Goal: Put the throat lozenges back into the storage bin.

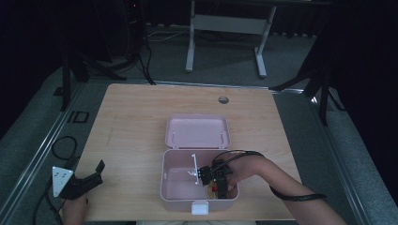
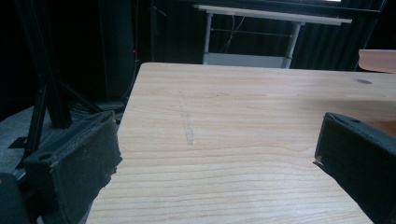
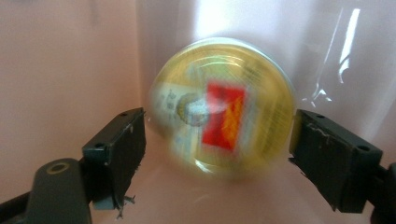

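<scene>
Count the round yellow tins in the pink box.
1. The yellow tin lies in the pink box's front right corner, between the right gripper's open jaws. The hand may hide more.

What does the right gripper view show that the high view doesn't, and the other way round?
The right gripper view brings out the round yellow tin close up: a red patch and pale print on its face, blurred, lying between the right gripper's open black jaws; whether they touch it cannot be told. The high view adds the layout: the pink box with its lid folded back on the wooden table, a white divider inside, and the left gripper off near the table's left edge. Both show the tin against the box's pink walls at the right gripper.
</scene>
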Available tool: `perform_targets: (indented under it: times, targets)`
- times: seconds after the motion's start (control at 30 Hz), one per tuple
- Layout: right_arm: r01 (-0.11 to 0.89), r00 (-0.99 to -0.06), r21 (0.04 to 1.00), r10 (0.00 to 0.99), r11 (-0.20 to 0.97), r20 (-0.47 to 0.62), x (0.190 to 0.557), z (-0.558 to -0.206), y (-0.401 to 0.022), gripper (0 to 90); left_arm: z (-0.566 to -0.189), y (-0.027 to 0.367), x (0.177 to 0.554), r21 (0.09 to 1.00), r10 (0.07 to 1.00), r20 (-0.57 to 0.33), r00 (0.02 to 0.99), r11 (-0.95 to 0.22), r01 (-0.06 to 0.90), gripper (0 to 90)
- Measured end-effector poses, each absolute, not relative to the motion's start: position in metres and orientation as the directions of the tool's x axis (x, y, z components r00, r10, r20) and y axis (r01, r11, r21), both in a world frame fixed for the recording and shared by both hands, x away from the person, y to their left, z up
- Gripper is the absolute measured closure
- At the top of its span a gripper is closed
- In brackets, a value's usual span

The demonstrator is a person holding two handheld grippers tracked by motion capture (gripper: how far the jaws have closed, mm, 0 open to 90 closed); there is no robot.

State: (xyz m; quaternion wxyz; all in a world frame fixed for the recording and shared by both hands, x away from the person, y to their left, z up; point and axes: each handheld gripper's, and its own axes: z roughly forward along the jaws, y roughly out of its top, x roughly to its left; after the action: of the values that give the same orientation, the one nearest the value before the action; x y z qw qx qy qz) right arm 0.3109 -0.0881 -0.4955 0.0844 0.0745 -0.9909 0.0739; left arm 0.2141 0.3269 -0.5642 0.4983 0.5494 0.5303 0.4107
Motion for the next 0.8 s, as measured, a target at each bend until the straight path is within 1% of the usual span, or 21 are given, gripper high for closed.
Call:
perform_targets:
  times: [0.17, 0.27, 0.33, 0.53, 0.6, 0.67, 0.8]
  targets:
    - [-0.165, -0.978, -0.098, -0.15, 0.981, 0.145, 0.311, -0.484, -0.089, 16.6, -0.564, 0.327, 0.214, 0.983, 0.992, -0.077, 0.101, 0.059, 0.172, 0.4]
    - [-0.151, -0.981, -0.025, -0.147, 0.988, 0.129, 0.31, -0.466, -0.091, 14.1, -0.564, 0.327, 0.214, 0.983, 0.992, -0.077, 0.1, 0.059, 0.173, 0.3]
    - [-0.159, -0.981, 0.028, -0.161, 0.987, 0.109, 0.309, -0.451, -0.095, 13.1, -0.564, 0.327, 0.214, 0.983, 0.992, -0.077, 0.1, 0.059, 0.173, 0.3]
    - [-0.132, -0.99, 0.184, -0.138, 0.974, 0.019, 0.309, -0.409, -0.113, 12.5, -0.564, 0.327, 0.214, 0.983, 0.992, -0.077, 0.1, 0.059, 0.172, 0.3]
    - [-0.123, -0.992, 0.202, -0.128, 0.972, 0.011, 0.309, -0.403, -0.117, 12.5, -0.564, 0.327, 0.214, 0.983, 0.992, -0.078, 0.099, 0.06, 0.172, 0.3]
    - [-0.111, -0.994, 0.244, -0.109, 0.963, -0.019, 0.31, -0.389, -0.136, 12.1, -0.564, 0.327, 0.214, 0.983, 0.992, -0.077, 0.099, 0.059, 0.173, 0.3]
    - [-0.081, -0.996, 0.283, -0.071, 0.956, -0.045, 0.313, -0.382, -0.154, 12.1, -0.564, 0.327, 0.214, 0.983, 0.992, -0.077, 0.098, 0.059, 0.173, 0.3]
